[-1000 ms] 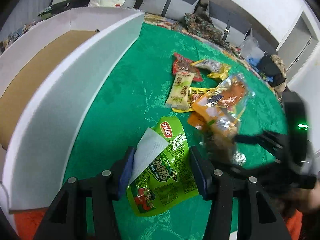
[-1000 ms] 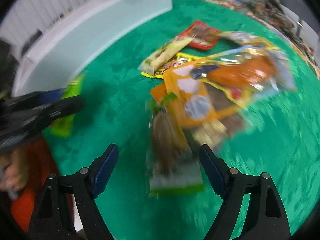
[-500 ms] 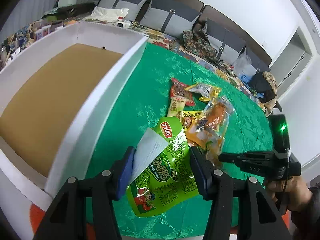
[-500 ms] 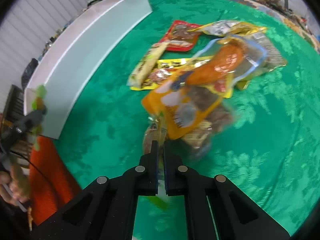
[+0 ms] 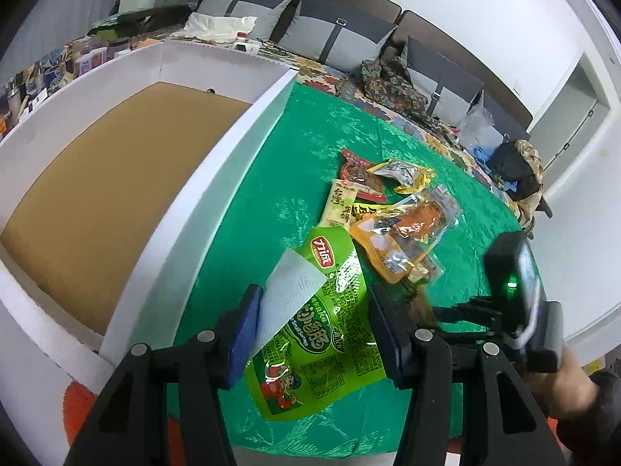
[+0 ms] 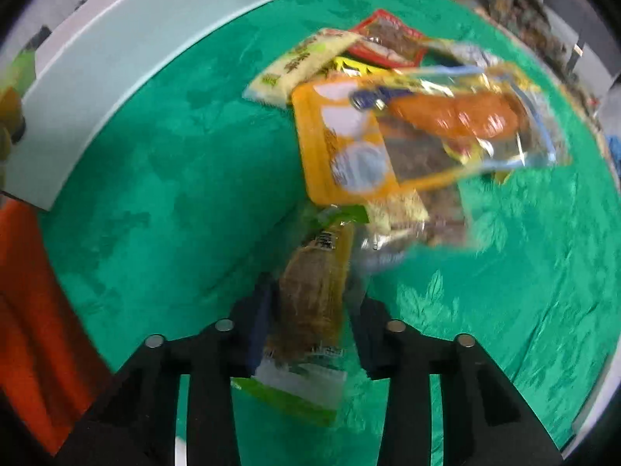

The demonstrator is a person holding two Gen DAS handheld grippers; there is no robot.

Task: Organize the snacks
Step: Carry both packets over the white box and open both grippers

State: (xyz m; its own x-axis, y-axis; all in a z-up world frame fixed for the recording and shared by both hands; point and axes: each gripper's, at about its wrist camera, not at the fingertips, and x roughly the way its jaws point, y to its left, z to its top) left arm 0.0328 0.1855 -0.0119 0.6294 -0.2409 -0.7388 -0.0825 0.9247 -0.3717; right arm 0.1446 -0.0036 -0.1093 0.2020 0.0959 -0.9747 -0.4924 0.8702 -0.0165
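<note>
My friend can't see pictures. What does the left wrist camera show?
The left gripper holds a green snack bag above a green tablecloth. A white box sits left; more snack packets lie ahead, and the right gripper is at right.

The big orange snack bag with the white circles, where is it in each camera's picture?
Left wrist view: the orange snack bag lies right of centre on the green cloth, just beyond the green packet in the left claw.
Right wrist view: it fills the upper middle, beyond the brown snack in the right claw.
Shared landmark: the pale yellow packet lying beside it.
</note>
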